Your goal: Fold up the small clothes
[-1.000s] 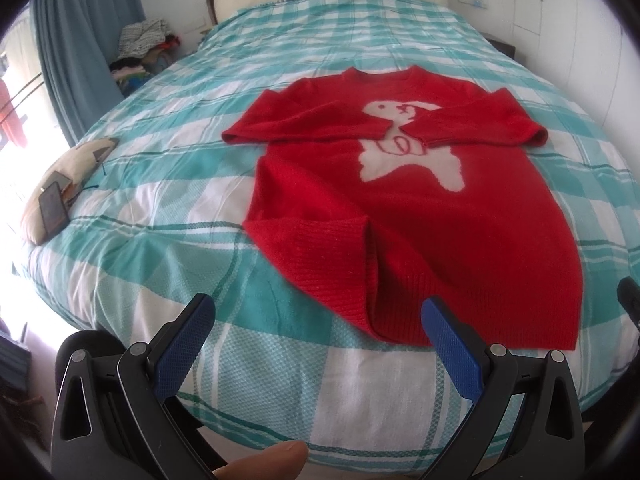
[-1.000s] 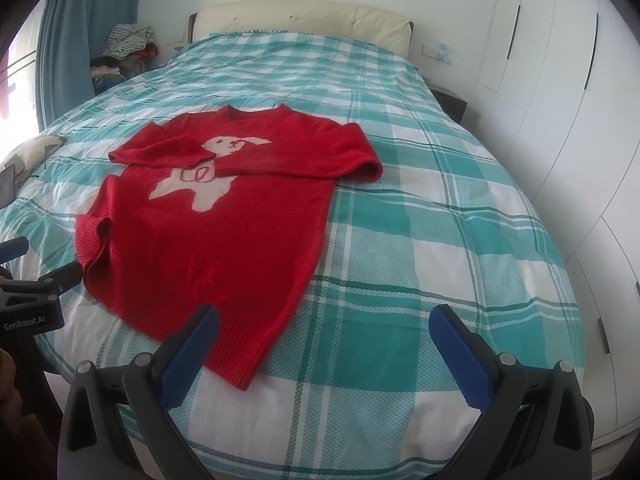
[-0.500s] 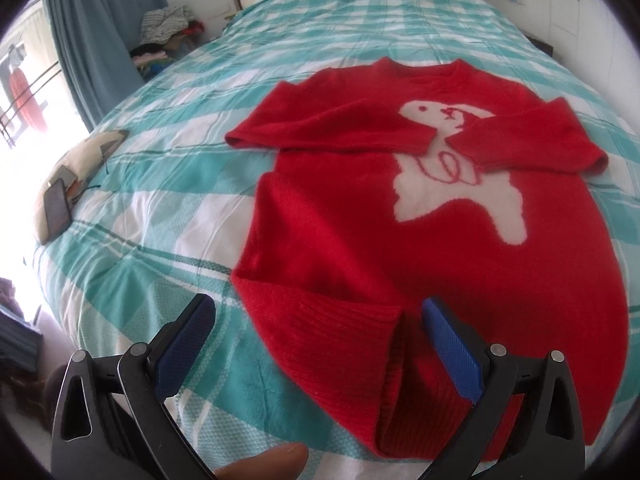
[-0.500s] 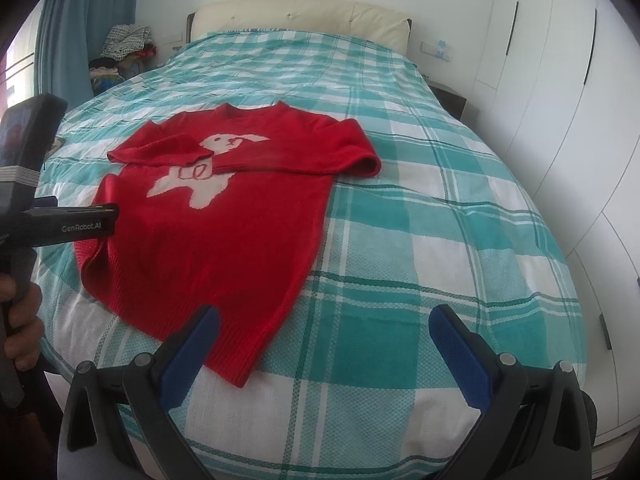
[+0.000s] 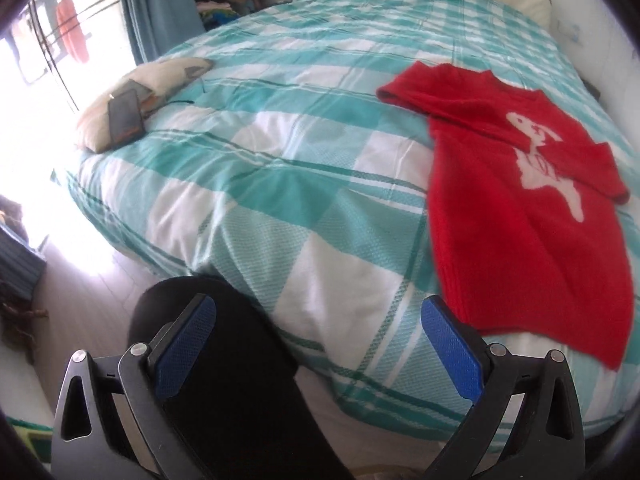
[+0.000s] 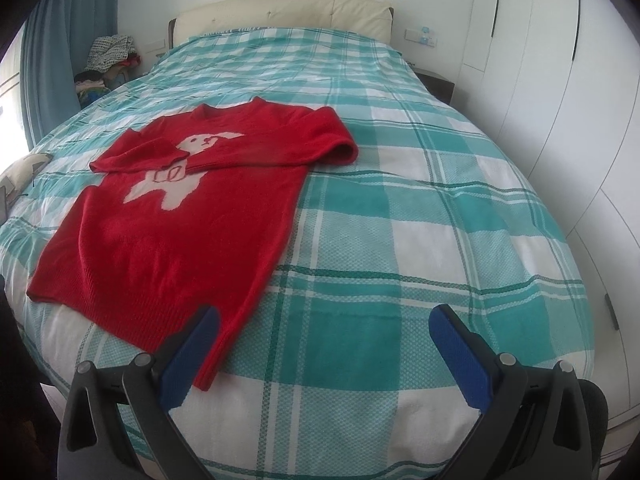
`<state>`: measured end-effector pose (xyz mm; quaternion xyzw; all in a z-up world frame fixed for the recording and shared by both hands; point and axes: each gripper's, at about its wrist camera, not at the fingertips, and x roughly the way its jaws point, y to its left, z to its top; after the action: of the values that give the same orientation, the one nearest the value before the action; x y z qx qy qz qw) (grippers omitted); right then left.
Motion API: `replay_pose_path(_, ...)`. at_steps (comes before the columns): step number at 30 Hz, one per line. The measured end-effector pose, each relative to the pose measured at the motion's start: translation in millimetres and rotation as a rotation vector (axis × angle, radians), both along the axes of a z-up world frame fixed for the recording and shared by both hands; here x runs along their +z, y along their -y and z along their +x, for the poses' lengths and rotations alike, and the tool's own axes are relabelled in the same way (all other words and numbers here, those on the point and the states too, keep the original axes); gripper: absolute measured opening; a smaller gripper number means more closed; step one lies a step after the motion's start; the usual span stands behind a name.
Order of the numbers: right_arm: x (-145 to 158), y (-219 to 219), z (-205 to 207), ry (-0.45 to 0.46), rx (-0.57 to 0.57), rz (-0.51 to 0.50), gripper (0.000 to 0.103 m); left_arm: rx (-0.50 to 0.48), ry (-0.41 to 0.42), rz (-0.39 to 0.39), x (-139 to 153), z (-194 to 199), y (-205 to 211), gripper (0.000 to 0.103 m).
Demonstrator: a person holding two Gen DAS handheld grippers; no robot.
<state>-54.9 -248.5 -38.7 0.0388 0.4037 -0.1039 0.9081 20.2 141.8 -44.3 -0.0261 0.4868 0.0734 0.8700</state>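
Our left gripper (image 5: pixel 318 350) is spread wide with nothing between its blue pads (image 5: pixel 184 346), hanging over the near edge of the bed (image 5: pixel 280 168) above a black-clad leg (image 5: pixel 224 380); the hem of the red sweater (image 5: pixel 532 216) lies just beyond its right finger, apart from it. Our right gripper (image 6: pixel 322 354) is likewise wide and holds nothing, with the sweater's near hem corner (image 6: pixel 208 364) just beside its left pad (image 6: pixel 190 360), though we cannot tell whether they touch. The red sweater (image 6: pixel 192 216) lies flat on the teal and white checked cover, white animal motif up, both sleeves folded across the chest. Farther out, a pillow (image 5: pixel 140 100) at the bed's left edge carries a dark phone (image 5: pixel 125 116). A pile of clothes (image 6: pixel 108 60) sits beside the blue curtain (image 6: pixel 68 40), and white wardrobe doors (image 6: pixel 560 80) line the right wall. We see no containers.
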Motion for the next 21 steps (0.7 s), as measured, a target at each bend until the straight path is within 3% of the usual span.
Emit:
replay_pose_path(4,-10.8,7.7,-3.1,0.018,0.104,0.221,0.103,-0.126,-0.077,-0.172,-29.2,28.2,29.6,0.102)
replay_pose_path(8,-33.9,15.0,-1.1,-0.026,0.139,0.431,0.103,-0.209,-0.124,-0.182,-43.2,32.6,54.3,0.102)
replay_pose_path(11,-47.3,14.1,3.1,-0.048,0.127,0.504,0.102,-0.241,-0.103,-0.169,-41.0,26.2,57.9,0.103)
replay_pose_path(16,-52.2,-2.9,13.2,-0.035,0.204,0.595,0.096,-0.234,-0.076,-0.235,-35.0,28.7,44.4,0.099)
replay_pose_path(18,-54.9,-12.1,20.6,-0.047,0.224,0.584,0.088,-0.232,-0.080,-0.215,-34.8,30.5,45.0,0.079)
replay_pose_path(20,-60.8,-14.3,27.2,-0.066,0.211,0.585,0.078,-0.234,-0.081,-0.204,-33.9,30.8,45.3,0.052)
replay_pose_path(21,-63.3,-13.3,29.2,-0.076,0.198,0.588,0.074,-0.228,-0.076,-0.208,-32.7,30.2,43.3,0.045)
